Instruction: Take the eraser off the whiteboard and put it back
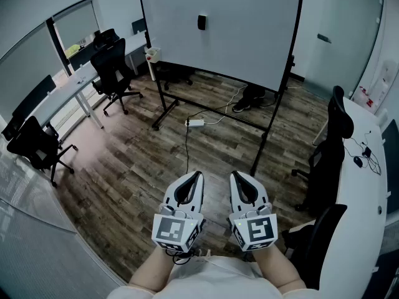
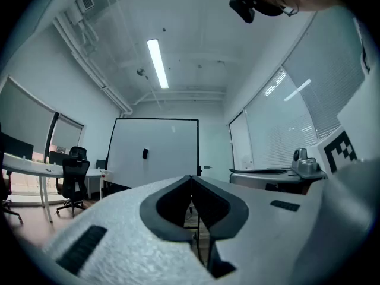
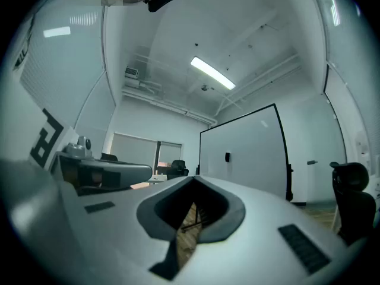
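Head view: the white left hand-held gripper and right hand-held gripper sat low by the person, well apart from the small black eraser stuck on the big white whiteboard.

Left gripper view: jaws fully together, empty.

Right gripper view: same deal, closed on nothing.

Risk imo: arriving with the jaws closed would just knock the eraser off or shove the board.

The left gripper and right gripper are showing white, rounded shells with dark inner linings, each carrying a marker cube printed with black squares.
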`<act>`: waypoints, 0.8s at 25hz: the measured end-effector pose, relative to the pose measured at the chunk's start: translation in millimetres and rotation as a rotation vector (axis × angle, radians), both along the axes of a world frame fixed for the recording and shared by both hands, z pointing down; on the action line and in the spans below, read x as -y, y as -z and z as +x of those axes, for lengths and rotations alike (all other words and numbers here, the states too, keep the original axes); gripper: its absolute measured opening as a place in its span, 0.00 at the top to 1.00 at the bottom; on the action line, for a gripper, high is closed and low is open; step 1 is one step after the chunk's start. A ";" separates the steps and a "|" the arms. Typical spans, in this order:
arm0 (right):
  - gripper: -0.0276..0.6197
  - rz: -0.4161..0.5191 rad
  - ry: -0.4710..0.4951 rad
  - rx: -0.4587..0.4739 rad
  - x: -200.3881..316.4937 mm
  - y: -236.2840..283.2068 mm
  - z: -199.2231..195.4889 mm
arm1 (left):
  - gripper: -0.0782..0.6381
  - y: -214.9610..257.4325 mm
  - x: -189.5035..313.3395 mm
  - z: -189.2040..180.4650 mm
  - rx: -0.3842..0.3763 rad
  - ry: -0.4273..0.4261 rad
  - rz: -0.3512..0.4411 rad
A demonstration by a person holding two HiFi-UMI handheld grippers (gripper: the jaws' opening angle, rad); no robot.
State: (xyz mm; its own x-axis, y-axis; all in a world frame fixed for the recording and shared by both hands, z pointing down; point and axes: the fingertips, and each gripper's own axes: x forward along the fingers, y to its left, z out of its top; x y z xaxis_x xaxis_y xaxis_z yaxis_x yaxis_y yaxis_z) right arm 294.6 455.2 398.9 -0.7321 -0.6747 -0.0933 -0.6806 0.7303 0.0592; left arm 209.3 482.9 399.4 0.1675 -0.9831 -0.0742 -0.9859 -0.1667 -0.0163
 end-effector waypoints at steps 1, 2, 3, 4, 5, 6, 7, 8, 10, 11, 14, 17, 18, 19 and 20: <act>0.92 -0.006 0.002 0.003 0.8 -1.0 -1.0 | 0.87 0.3 0.8 0.3 -0.001 -0.001 0.000; 0.92 -0.012 0.004 0.005 1.5 -2.1 -2.0 | 0.87 0.4 1.5 0.6 -0.002 -0.002 0.000; 0.92 -0.017 0.006 0.005 1.7 -3.1 -3.0 | 0.87 0.2 1.8 0.7 -0.003 -0.003 -0.001; 0.92 -0.020 0.008 0.005 1.4 -4.2 -3.8 | 0.87 -0.4 1.7 0.5 -0.002 -0.002 -0.003; 0.92 -0.023 0.009 0.003 0.8 -5.5 -4.5 | 0.87 -1.2 1.3 0.1 -0.001 0.000 -0.005; 0.92 -0.026 0.011 0.002 0.3 -6.6 -4.8 | 0.87 -2.0 1.0 -0.4 -0.001 0.002 -0.007; 0.92 -0.027 0.012 0.002 0.5 -7.2 -4.9 | 0.87 -2.6 1.1 -0.7 -0.002 0.004 -0.007; 0.92 -0.028 0.014 0.004 1.2 -7.4 -4.9 | 0.87 -2.9 1.8 -0.8 -0.005 0.005 -0.008; 0.92 -0.031 0.021 0.011 2.8 -7.7 -5.4 | 0.87 -3.5 3.6 -0.9 -0.004 0.008 -0.010; 0.92 -0.032 0.026 0.017 3.2 -7.5 -5.7 | 0.87 -3.8 4.2 -0.8 0.003 0.012 -0.010; 0.91 -0.037 0.021 0.040 4.7 -7.4 -4.5 | 0.87 -4.4 5.6 0.0 0.017 0.020 -0.011; 0.91 -0.037 -0.002 0.019 9.3 -11.7 -2.8 | 0.87 -6.4 8.8 0.2 0.009 0.020 -0.015; 0.91 -0.042 -0.003 0.016 10.9 -13.4 -2.7 | 0.87 -6.8 10.3 0.0 0.012 0.019 -0.015; 0.91 -0.048 -0.003 0.018 12.5 -14.7 -2.5 | 0.87 -7.2 11.9 -0.2 0.012 0.016 -0.016; 0.91 -0.053 -0.004 0.019 13.9 -15.7 -2.1 | 0.87 -7.9 13.7 -0.3 0.003 0.008 -0.019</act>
State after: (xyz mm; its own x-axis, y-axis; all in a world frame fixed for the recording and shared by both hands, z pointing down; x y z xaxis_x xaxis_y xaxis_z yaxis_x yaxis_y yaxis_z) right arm 292.5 441.2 414.6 -0.7280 -0.6818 -0.0713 -0.6839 0.7295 0.0069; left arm 209.0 469.2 407.4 0.1599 -0.9856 -0.0552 -0.9871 -0.1592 -0.0166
